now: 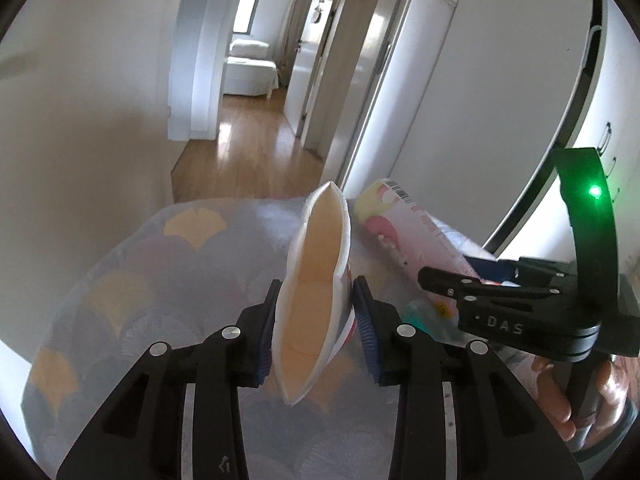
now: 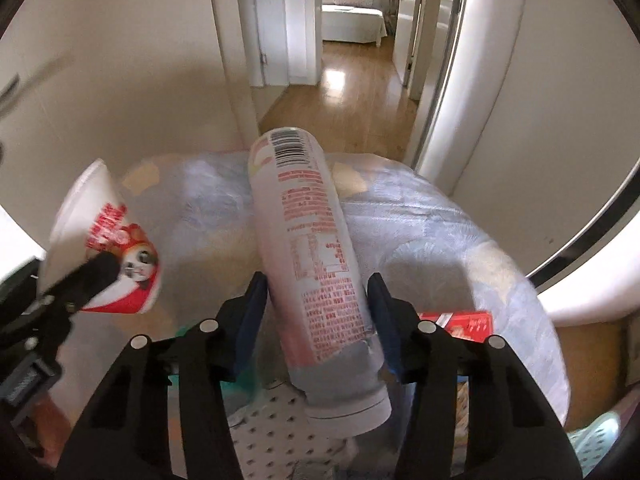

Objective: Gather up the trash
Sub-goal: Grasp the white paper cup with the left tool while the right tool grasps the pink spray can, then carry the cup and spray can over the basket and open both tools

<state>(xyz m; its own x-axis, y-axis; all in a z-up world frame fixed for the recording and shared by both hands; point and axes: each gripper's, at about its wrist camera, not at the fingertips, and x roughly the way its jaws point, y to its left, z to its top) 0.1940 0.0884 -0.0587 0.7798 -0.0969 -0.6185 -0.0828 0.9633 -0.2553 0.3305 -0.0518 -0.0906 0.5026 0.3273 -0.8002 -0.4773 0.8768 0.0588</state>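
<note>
Both pieces are picked up: the left gripper (image 1: 314, 322) squeezes a flattened white-and-red paper cup (image 1: 316, 288), the right gripper (image 2: 316, 320) clamps a tall white printed canister (image 2: 308, 248), centre frame. No bin shows; dropping them remains.

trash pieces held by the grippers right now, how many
2: a squashed paper cup clamped in the left gripper, and a tube-shaped snack can clamped in the right gripper. More may lie hidden below.

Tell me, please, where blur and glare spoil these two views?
Left wrist view: sharp, though daylight blows out the doorway beyond the squashed paper cup. Right wrist view: motion blur smears the cup; the tube stays readable; glare on the wood floor.
</note>
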